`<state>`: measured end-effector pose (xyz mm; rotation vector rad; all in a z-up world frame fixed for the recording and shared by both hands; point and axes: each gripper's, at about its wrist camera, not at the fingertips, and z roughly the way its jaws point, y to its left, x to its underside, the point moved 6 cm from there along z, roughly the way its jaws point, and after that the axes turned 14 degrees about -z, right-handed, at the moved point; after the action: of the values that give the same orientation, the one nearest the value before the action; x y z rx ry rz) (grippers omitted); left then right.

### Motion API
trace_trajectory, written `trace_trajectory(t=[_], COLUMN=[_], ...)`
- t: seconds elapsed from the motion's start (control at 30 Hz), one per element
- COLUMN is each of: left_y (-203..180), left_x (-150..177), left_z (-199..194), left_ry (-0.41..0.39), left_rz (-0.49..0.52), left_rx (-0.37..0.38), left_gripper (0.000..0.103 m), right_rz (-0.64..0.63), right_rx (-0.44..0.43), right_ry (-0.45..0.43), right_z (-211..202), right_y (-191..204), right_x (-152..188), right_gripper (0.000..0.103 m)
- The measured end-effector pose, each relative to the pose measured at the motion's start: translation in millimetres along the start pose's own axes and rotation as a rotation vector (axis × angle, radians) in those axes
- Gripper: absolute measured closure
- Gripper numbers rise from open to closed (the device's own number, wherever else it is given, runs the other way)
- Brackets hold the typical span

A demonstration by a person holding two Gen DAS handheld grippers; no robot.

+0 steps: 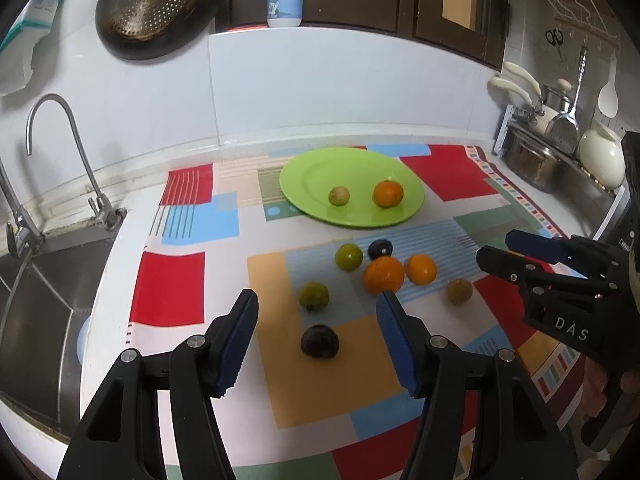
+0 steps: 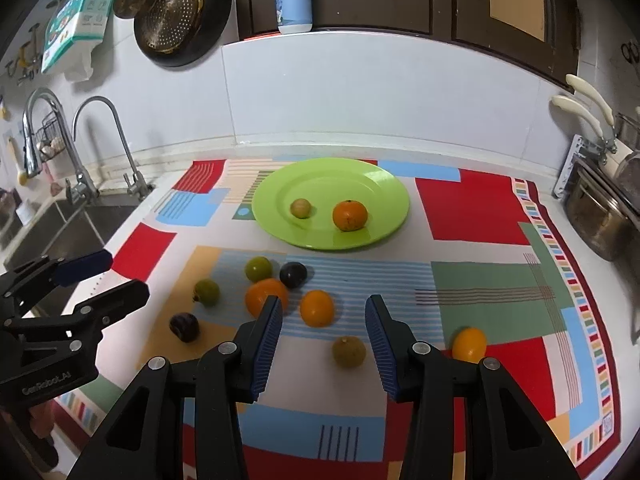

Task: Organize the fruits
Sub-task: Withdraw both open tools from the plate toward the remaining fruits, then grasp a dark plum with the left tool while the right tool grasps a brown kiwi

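Both claws, left claw (image 1: 316,320) and right claw (image 2: 324,322), hover parted and empty before the round lime-green plastic plate (image 2: 280,224); loose round fruits, including a dark purple plum (image 1: 320,341), lie on the tabletop nearer than it. Risk: off-centre pinching could roll fruit away.

Lime-green round plate (image 2: 280,192) at frame centre; patchwork mat (image 2: 472,212) of red, blue, beige, green blocks with stripes; blue-padded black gripper fingers (image 2: 267,344) lower centre.

One green plate (image 2: 280,184), nine fruits (two on it): four orange, three green, two dark.
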<state>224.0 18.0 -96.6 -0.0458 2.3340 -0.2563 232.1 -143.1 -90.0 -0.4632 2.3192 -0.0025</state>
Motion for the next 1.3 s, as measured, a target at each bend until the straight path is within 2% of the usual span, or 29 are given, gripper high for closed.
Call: trace_trajectory(t=[0.27, 0.8, 1.1, 1.17, 1.3], left_y=[2, 4, 4, 4, 5], left_x=[15, 43, 43, 44, 43], left_z=[5, 41, 57, 61, 67], left_ry=[-0.005, 0.092, 0.117, 0.126, 0.14], left_rz=[0.019, -0.001, -0.007, -0.009, -0.02], left_rx=[-0.034, -0.048, -0.045, -0.043, -0.047], left_gripper=[0.042, 0.043, 0.055, 0.06, 0.064], right_rz=[0.005, 0.025, 0.034, 0.038, 0.042], right_rx=[-0.003, -0.035, -0.051, -0.053, -0.054], right_ry=[0.023, 0.099, 0.111, 0.116, 0.123], right_z=[6, 36, 52, 56, 62], right_y=[1, -1, -4, -5, -7], right_x=[19, 47, 48, 48, 49], right_gripper=[0.059, 0.059, 0.059, 0.059, 0.059])
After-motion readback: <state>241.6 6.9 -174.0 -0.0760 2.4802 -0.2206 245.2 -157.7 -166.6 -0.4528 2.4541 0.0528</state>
